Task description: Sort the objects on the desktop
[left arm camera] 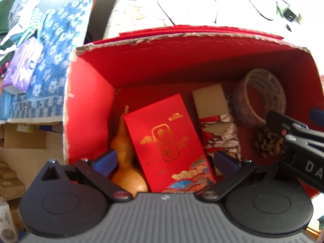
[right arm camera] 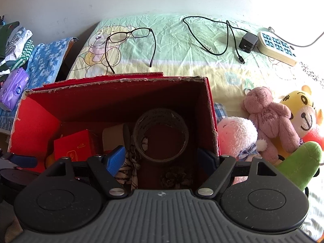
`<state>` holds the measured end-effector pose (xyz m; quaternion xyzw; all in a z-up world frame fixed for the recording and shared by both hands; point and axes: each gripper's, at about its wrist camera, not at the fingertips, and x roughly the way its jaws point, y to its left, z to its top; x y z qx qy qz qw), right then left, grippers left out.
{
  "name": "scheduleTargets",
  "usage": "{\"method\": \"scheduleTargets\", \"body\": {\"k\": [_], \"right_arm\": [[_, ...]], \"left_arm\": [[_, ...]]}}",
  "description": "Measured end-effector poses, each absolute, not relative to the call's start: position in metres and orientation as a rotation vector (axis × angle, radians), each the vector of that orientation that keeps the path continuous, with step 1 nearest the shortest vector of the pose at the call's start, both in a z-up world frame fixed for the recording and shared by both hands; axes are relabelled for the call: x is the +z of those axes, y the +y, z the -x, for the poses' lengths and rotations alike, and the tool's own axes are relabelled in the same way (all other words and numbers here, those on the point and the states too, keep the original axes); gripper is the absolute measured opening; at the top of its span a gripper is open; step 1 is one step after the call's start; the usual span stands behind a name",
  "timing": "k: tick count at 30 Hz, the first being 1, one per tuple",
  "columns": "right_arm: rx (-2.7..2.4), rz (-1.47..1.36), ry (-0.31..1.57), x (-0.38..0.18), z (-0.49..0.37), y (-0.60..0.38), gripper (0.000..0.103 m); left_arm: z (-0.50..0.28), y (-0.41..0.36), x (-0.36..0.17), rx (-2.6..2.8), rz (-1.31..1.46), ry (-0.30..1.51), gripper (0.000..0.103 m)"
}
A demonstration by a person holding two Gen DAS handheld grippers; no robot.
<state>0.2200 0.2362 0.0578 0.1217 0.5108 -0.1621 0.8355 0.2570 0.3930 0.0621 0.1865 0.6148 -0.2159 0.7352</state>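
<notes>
An open red cardboard box (left arm camera: pixel 91 101) (right arm camera: pixel 36 119) stands on the bed. Inside lie a red gift packet (left arm camera: pixel 168 141) (right arm camera: pixel 75 145), a yellow gourd (left arm camera: pixel 125 162), a patterned cloth bundle (left arm camera: pixel 218 129), a tape roll (left arm camera: pixel 261 97) (right arm camera: pixel 162 135) and a pine cone (left arm camera: pixel 267 143) (right arm camera: pixel 174 178). My left gripper (left arm camera: pixel 165 162) is open above the red packet and holds nothing. My right gripper (right arm camera: pixel 162 158) is open above the tape roll and pine cone, also empty.
Black glasses (right arm camera: pixel 129 34), a charger with cable (right arm camera: pixel 247 42) and a power strip (right arm camera: pixel 277 48) lie on the sheet behind the box. Plush toys (right arm camera: pixel 269 119) sit right of it. A blue towel (left arm camera: pixel 58 56) and purple tissue pack (right arm camera: pixel 14 87) lie left.
</notes>
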Motion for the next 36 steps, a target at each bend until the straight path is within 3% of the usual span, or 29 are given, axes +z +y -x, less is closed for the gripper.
{"method": "scheduleTargets", "body": {"k": [22,36], "right_arm": [[-0.292,-0.240,1.228,0.062,-0.221,0.233,0.080],[-0.296,-0.292,1.219,0.063,-0.229,0.221,0.079]], "left_arm": [[-0.254,0.404,0.082,-0.440,-0.440,1.317,0.099],[-0.265,0.384,0.088,-0.454,-0.474,1.373,0.100]]}}
